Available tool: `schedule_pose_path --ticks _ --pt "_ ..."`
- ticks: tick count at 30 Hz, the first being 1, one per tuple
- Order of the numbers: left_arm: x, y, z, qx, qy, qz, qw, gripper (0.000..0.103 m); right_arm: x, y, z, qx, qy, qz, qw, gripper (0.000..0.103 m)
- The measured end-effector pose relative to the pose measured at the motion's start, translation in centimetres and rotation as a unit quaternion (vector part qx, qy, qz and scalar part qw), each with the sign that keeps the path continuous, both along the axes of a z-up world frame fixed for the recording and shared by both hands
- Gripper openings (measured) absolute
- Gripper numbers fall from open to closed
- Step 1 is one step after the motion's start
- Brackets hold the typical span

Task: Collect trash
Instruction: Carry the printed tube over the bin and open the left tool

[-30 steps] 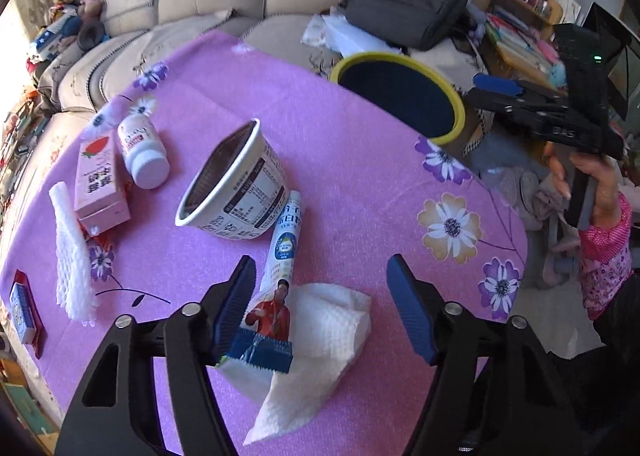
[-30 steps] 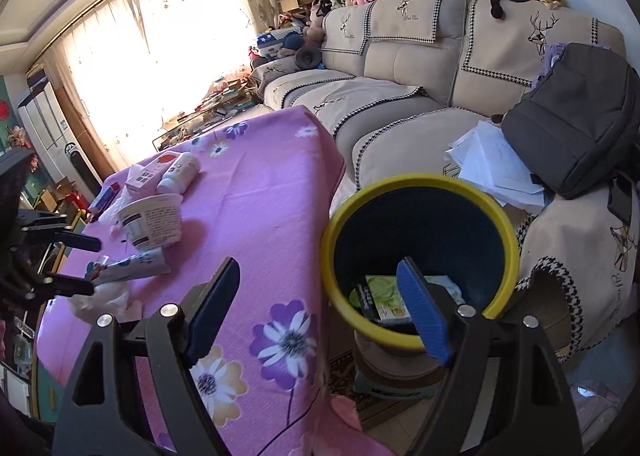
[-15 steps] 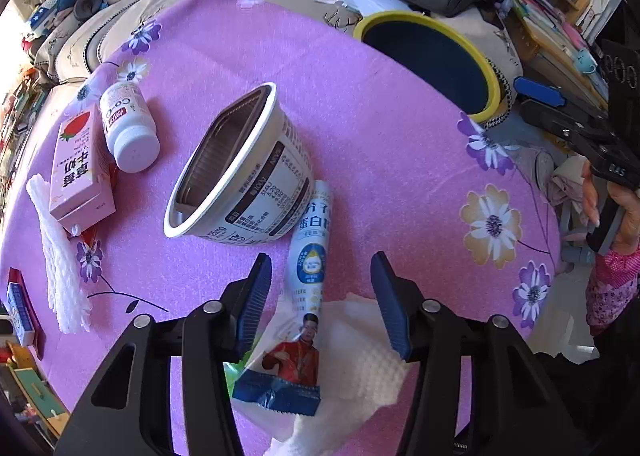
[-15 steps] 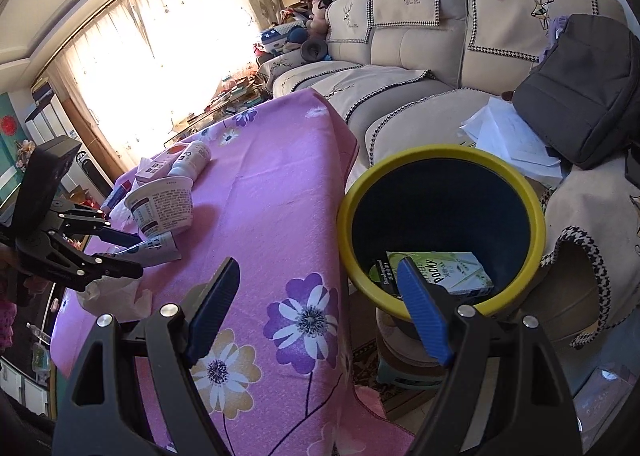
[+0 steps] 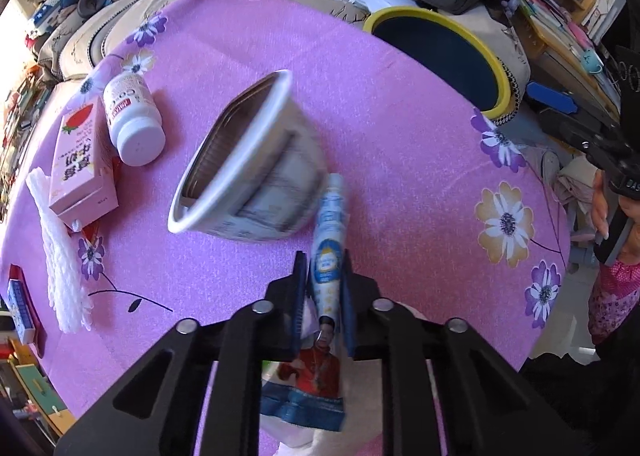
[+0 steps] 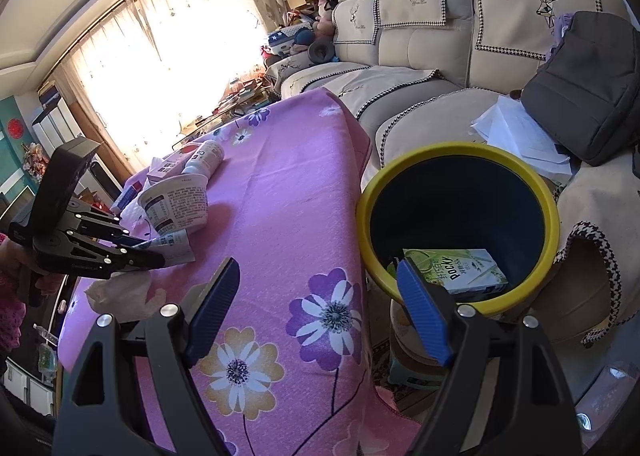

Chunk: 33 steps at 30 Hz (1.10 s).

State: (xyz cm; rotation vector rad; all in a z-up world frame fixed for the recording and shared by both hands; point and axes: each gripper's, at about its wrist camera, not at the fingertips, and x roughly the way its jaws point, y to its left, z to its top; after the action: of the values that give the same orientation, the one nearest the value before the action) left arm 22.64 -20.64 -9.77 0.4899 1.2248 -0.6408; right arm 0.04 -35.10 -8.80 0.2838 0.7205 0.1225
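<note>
My left gripper [image 5: 323, 288] is shut on a flattened blue-and-white tube wrapper [image 5: 329, 240] lying on the purple flowered tablecloth [image 5: 400, 176]. The tube touches a tipped white paper cup [image 5: 248, 160], which looks blurred. A crumpled white tissue [image 5: 320, 444] lies under the gripper. In the right wrist view the left gripper [image 6: 160, 256] holds the wrapper [image 6: 176, 246] beside the cup [image 6: 176, 204]. My right gripper [image 6: 316, 308] is open and empty beside the table edge, in front of the yellow-rimmed bin [image 6: 456, 232]. A green Pocky box [image 6: 456, 270] lies in the bin.
A white pill bottle [image 5: 132, 120], a pink strawberry milk carton [image 5: 80, 164], white foam netting [image 5: 60, 264] and a small blue box [image 5: 20, 308] lie at the table's left. A beige sofa [image 6: 420, 56] with a grey backpack [image 6: 584, 88] and papers stands behind the bin [image 5: 440, 52].
My left gripper moved forward over the tube wrapper and closed on it. The cup was nudged and is in motion. My right gripper moved slightly toward the bin, staying open.
</note>
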Motion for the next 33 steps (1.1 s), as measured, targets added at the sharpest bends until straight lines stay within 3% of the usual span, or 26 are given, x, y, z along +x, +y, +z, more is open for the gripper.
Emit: schedule_pose_path --ticks 9,14,24,33 --pt "-2.3 -0.1 3.8 -0.012 -0.053 -0.016 0.9984 0.012 -1.6 -0.1 0.5 0.001 -0.016 -0.011 1.0 0.076" --pt "-3.8 -2.8 6.2 -0.034 -0.093 -0.041 0.9942 0.012 -3.0 -1.2 1.0 0.0 -0.03 -0.034 0.999 0.076" --pt "-3.1 -15.7 6.6 -0.043 -0.121 -0.132 0.9829 0.012 -6.8 -5.5 1.1 0.009 -0.045 -0.104 0.993 0.076" --pt "0.0 -26.4 3.5 -0.018 -0.119 -0.173 0.9776 0.012 -9.3 -8.9 0.2 0.007 -0.034 -0.154 0.988 0.077"
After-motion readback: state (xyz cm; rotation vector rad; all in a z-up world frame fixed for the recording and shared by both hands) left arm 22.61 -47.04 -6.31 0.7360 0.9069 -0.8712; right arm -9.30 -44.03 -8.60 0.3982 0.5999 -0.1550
